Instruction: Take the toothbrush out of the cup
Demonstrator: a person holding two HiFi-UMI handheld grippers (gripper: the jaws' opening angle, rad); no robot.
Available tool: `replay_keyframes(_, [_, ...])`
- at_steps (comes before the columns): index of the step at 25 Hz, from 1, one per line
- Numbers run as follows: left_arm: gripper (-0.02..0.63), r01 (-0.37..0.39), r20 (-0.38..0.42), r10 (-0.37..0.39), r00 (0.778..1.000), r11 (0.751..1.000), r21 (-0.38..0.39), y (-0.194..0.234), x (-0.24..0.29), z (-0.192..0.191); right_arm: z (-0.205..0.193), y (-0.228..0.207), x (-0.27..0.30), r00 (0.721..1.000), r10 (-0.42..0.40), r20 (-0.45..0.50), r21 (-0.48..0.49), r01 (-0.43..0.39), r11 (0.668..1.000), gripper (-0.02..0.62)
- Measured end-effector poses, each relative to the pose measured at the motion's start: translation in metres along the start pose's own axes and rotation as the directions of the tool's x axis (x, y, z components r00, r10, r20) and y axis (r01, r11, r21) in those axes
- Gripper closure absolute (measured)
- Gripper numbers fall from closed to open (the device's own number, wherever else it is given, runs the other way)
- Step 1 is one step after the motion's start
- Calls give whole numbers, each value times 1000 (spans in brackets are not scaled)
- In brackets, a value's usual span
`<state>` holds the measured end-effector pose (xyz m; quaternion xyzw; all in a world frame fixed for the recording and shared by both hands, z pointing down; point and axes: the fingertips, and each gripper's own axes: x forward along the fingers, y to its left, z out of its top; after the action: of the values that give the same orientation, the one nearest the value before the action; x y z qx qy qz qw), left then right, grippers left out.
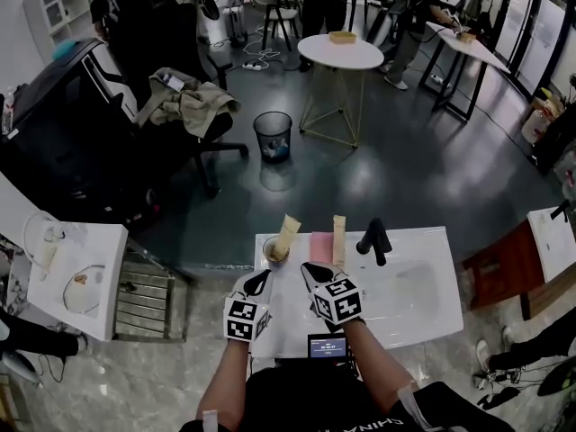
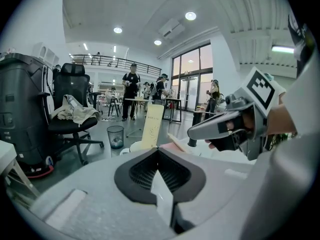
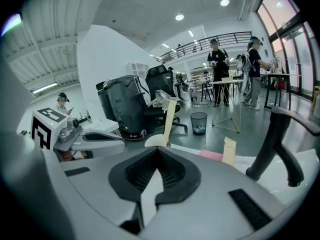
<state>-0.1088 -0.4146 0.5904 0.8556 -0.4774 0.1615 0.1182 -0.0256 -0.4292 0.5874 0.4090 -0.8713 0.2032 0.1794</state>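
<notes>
Holding both grippers over the near part of the white counter (image 1: 416, 320), you have each pair of jaws closed tip to tip with nothing between them: the left gripper (image 1: 260, 282) and the right gripper (image 1: 311, 271) are both empty, side by side and close together. The toothbrush (image 1: 289, 232), a tall cream-coloured pack, stands in the cup (image 1: 272, 253) at the counter's far edge, leaning a little. It sits beyond both sets of tips and apart from them, with neither gripper touching it or the cup. In each gripper view it rises almost straight ahead, just past the point where the jaws meet. To its right stand a pink item (image 1: 321, 246), a second cream pack (image 1: 339, 228) and the black tap (image 1: 374, 239).
</notes>
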Motion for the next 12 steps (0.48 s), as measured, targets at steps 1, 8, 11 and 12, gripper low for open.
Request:
replay_keyframes(1, [597,0,1,0,1000,1000,0,1,0,1,0,0,0,1000,2,-3,0,-2,1000,586])
replay_keyframes(8, [597,0,16,1,1000,1000,-21,6,8,4,2,-17,6,999,-27,-23,-27,26,999,586])
replay_keyframes(11, [597,-1,16,1,1000,1000,-29,8,12,4,15,-27,12,999,-39,-20,-53,38,998,581])
replay_keyframes(12, [597,0,14,1,1000,999,-33,10,14,4,19,-28,15,999,-36,-19,-58,35,998,566])
